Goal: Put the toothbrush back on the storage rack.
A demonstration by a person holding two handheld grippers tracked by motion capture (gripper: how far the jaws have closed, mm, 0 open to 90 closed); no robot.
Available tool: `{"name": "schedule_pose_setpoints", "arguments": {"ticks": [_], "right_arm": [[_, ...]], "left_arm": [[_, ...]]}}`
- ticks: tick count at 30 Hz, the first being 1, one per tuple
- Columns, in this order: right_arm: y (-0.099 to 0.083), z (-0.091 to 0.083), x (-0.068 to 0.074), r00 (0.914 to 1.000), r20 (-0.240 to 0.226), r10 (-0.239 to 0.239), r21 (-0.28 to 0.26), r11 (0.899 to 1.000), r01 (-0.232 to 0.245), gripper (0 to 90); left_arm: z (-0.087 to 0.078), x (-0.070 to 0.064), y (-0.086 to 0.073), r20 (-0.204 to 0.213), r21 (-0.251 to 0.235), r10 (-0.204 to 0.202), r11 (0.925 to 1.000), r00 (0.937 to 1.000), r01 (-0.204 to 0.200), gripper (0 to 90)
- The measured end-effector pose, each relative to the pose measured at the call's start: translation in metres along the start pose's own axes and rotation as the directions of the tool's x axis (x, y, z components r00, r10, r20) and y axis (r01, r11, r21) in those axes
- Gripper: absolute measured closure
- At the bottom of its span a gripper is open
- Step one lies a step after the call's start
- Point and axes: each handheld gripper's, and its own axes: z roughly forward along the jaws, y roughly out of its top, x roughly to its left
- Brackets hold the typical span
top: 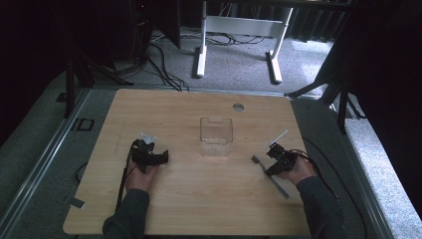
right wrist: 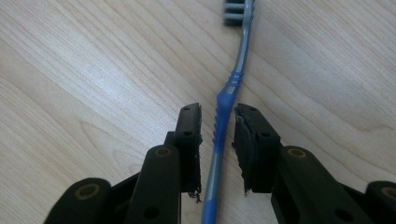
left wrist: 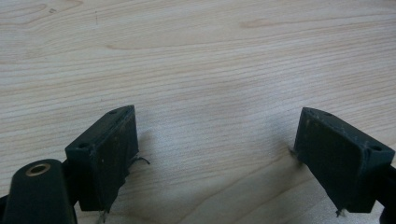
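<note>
A blue and grey toothbrush (right wrist: 239, 60) lies flat on the wooden table (top: 199, 199), its dark bristle head (top: 255, 159) pointing toward the table's middle. My right gripper (right wrist: 218, 116) straddles the blue grip part of the handle, one jaw on each side with a thin gap left, so it is open. In the high view the right gripper (top: 272, 168) sits low at the table's right. My left gripper (left wrist: 217, 135) is wide open over bare wood, with nothing between its jaws; it rests at the table's left (top: 158, 158).
A clear plastic box (top: 216, 135) stands upright at the middle of the table, between the two grippers. A round cable hole (top: 238, 107) sits near the far edge. Beyond the table stand a white desk frame (top: 239, 30) and floor cables.
</note>
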Motion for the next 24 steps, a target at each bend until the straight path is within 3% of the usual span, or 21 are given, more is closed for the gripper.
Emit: {"name": "schedule_pose_setpoints", "arguments": {"ticks": [24], "right_arm": [[0.001, 0.010, 0.000, 0.9997, 0.017, -0.015, 0.036, 0.999, 0.014, 73.2]], "left_arm": [[0.000, 0.000, 0.000, 0.000, 0.001, 0.000, 1.0000, 1.0000, 0.000, 14.0]]}}
